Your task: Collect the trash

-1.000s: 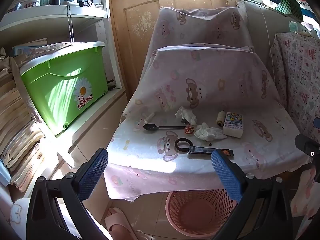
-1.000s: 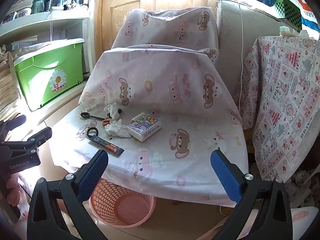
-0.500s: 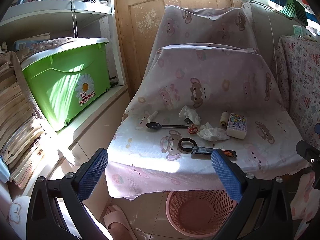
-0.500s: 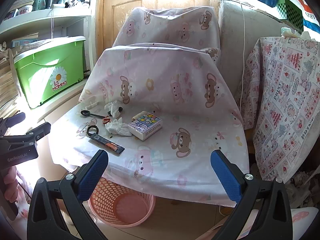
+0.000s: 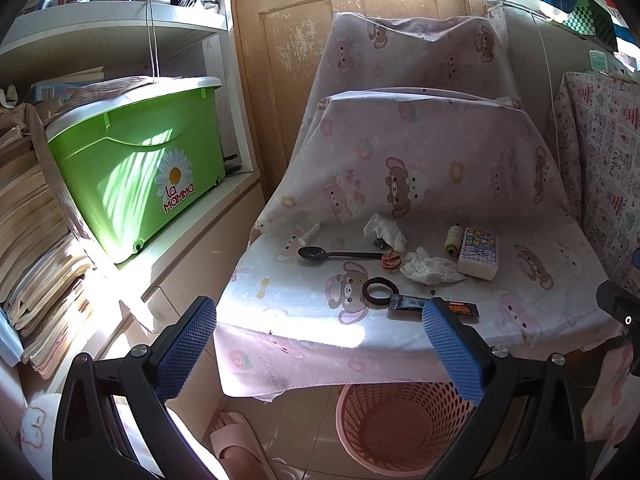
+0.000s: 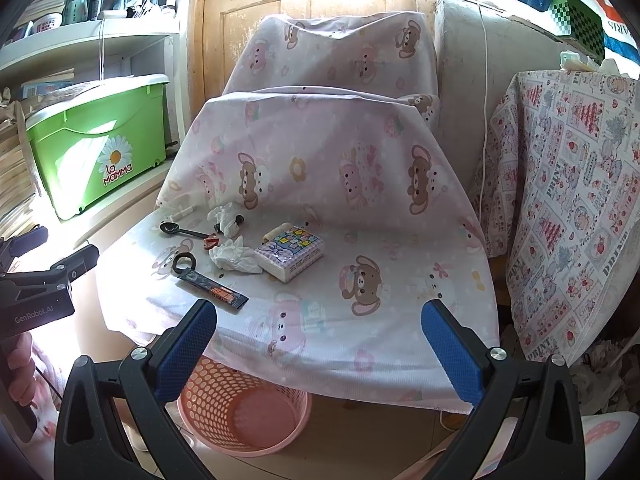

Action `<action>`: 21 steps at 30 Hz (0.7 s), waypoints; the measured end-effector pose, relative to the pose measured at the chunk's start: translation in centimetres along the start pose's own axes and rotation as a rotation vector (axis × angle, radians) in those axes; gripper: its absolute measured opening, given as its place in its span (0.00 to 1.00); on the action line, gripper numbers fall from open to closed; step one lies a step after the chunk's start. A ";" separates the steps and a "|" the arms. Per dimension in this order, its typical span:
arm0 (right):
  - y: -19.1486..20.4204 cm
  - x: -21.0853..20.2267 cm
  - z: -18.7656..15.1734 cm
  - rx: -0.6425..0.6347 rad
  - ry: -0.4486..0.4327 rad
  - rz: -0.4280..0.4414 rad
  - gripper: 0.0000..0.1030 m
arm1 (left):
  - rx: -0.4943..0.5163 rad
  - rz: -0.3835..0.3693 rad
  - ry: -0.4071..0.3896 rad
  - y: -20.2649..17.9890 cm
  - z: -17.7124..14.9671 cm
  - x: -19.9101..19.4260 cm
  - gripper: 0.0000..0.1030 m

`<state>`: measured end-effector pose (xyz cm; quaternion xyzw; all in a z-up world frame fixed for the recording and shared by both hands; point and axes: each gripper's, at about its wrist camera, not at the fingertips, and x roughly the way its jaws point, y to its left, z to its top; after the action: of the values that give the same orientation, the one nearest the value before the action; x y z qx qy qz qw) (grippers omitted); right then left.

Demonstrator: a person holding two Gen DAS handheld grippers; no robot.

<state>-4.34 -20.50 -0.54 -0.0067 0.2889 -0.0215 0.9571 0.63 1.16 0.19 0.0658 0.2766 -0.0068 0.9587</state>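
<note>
On the cloth-covered seat [image 5: 304,304] lie two crumpled white tissues [image 5: 430,269] [image 6: 234,256], one further back [image 5: 385,229], a dark flat wrapper [image 5: 434,306] [image 6: 212,287], a small red scrap [image 5: 391,260] and a black spoon [image 5: 340,254]. A pink mesh bin [image 5: 396,426] [image 6: 244,410] stands on the floor under the seat's front edge. My left gripper [image 5: 320,354] is open, held in front of the seat and above the bin. My right gripper [image 6: 320,354] is open too, short of the seat's front edge, with nothing between its fingers.
A patterned tissue pack [image 6: 290,252], a thread spool [image 5: 452,238] and a black ring [image 5: 380,290] also lie on the seat. A green storage box [image 5: 136,164] sits on the left shelf beside stacked books. A patterned draped cloth [image 6: 568,208] hangs at right. A slipper [image 5: 234,438] lies on the floor.
Both grippers have drifted slightly, the left view shifting a little rightward across the scene and nearer the seat. Nothing on the seat has moved and both stay open.
</note>
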 end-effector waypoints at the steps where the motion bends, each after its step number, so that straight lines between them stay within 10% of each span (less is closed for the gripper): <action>1: 0.0 0.0 0.0 0.000 0.000 0.001 1.00 | 0.000 0.001 0.000 0.0 0.0 0.0 0.99; 21: 0.1 0.1 -0.1 0.000 0.002 0.000 1.00 | 0.003 -0.003 0.001 -0.2 -0.2 0.1 0.99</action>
<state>-4.32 -20.41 -0.64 -0.0068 0.2896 -0.0213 0.9569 0.63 1.02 -0.01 0.0670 0.2770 -0.0085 0.9585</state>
